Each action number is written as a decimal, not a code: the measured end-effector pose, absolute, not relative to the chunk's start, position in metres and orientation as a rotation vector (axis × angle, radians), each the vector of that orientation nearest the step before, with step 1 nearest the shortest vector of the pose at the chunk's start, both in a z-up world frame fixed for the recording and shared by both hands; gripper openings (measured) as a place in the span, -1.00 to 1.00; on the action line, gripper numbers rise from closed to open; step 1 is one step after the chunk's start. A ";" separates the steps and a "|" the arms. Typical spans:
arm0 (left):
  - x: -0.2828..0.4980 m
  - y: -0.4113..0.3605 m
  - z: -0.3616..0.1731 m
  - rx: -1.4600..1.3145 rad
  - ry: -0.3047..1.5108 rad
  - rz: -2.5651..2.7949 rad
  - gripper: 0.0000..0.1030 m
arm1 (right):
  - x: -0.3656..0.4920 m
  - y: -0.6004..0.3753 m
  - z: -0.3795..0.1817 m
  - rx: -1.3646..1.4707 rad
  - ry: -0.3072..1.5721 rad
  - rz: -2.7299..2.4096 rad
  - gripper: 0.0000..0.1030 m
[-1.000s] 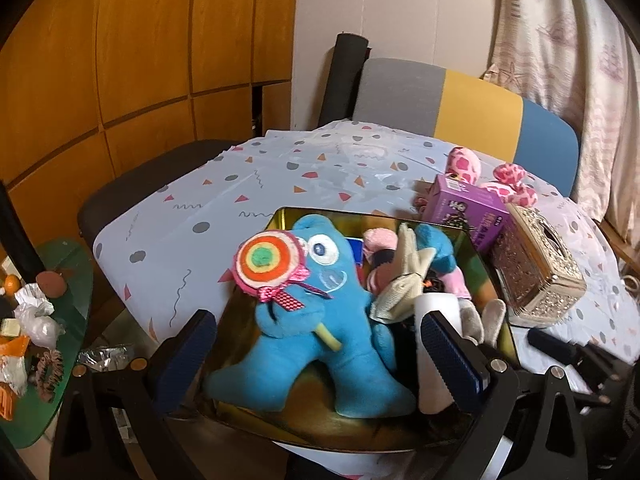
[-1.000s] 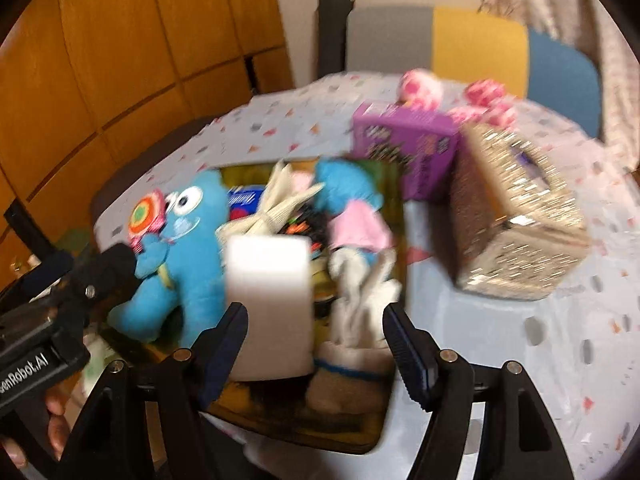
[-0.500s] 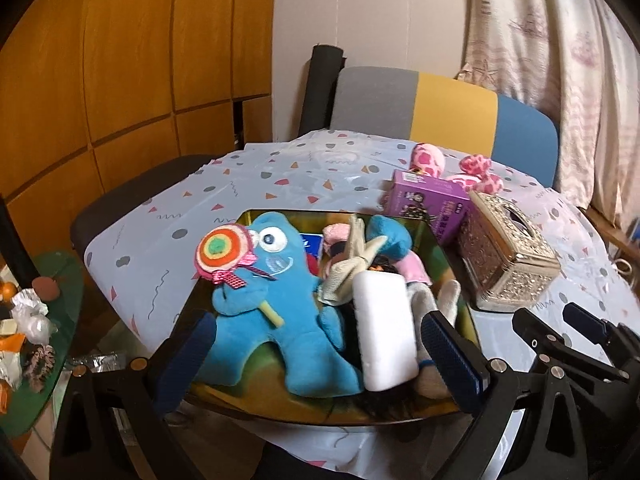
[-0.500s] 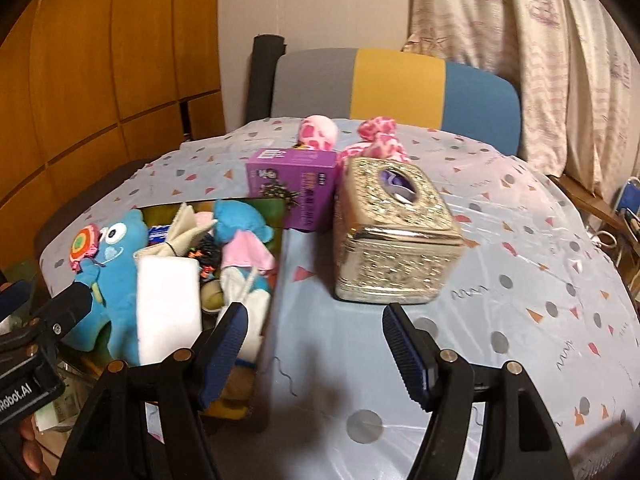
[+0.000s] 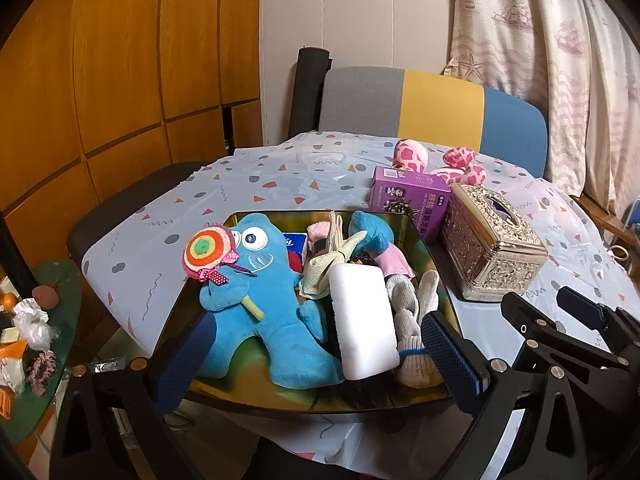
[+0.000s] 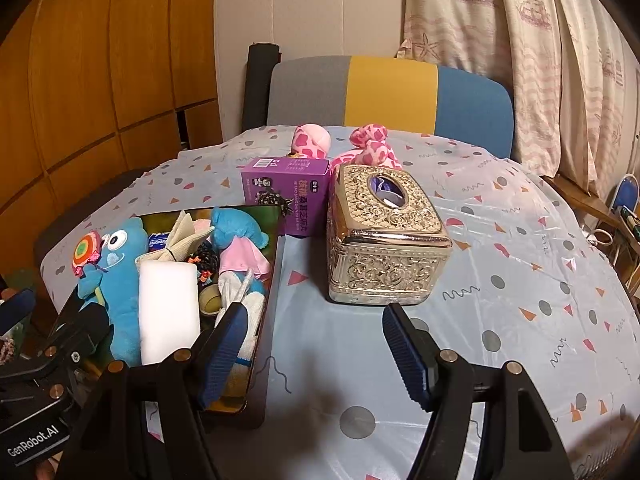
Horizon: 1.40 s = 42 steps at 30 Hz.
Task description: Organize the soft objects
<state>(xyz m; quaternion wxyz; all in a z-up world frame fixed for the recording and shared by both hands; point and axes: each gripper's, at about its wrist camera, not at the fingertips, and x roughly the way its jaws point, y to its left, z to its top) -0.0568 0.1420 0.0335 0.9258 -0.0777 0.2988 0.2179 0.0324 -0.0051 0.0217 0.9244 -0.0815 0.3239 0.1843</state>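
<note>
White sponge (image 5: 362,320) hides tray (image 5: 416,236) contents | left gripper (image 5: 316,354), right gripper (image 6: 316,354) jaws wide, empty

The tray (image 5: 416,232) ahead of the left gripper (image 5: 316,350) has a glossy, mirror-like metal look, and in it lie a fuzzy blue plush toy (image 5: 260,304), a matt white foam block (image 5: 362,320) and a coarse knitted glove (image 5: 412,312). Beyond the right gripper (image 6: 316,344) stands an embossed, shiny gilt tissue box (image 6: 384,236) and a smooth purple cardboard box (image 6: 286,192) on a slick, plastic-looking tablecloth (image 6: 520,280). The wall panels (image 5: 120,80) look like satin wood.
</note>
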 end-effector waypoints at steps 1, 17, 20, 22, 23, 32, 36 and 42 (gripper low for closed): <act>-0.057 0.142 0.034 -0.159 0.613 0.447 0.99 | 0.032 -0.005 0.022 -0.166 0.664 0.378 0.38; -0.059 0.144 0.030 -0.164 0.625 0.451 0.99 | 0.032 -0.003 0.016 -0.169 0.680 0.375 0.38; -0.059 0.144 0.030 -0.165 0.625 0.451 0.99 | 0.032 -0.004 0.015 -0.169 0.683 0.374 0.38; -0.059 0.145 0.030 -0.166 0.626 0.452 0.99 | 0.032 -0.004 0.014 -0.167 0.686 0.373 0.38; -0.059 0.145 0.030 -0.166 0.626 0.452 0.99 | 0.032 -0.004 0.014 -0.167 0.686 0.372 0.38; -0.059 0.144 0.029 -0.165 0.630 0.456 0.99 | 0.032 -0.007 0.012 -0.160 0.690 0.367 0.38; -0.059 0.144 0.029 -0.166 0.631 0.456 0.99 | 0.032 -0.007 0.012 -0.159 0.692 0.366 0.38; -0.059 0.143 0.028 -0.164 0.635 0.458 0.99 | 0.033 -0.008 0.011 -0.157 0.695 0.367 0.38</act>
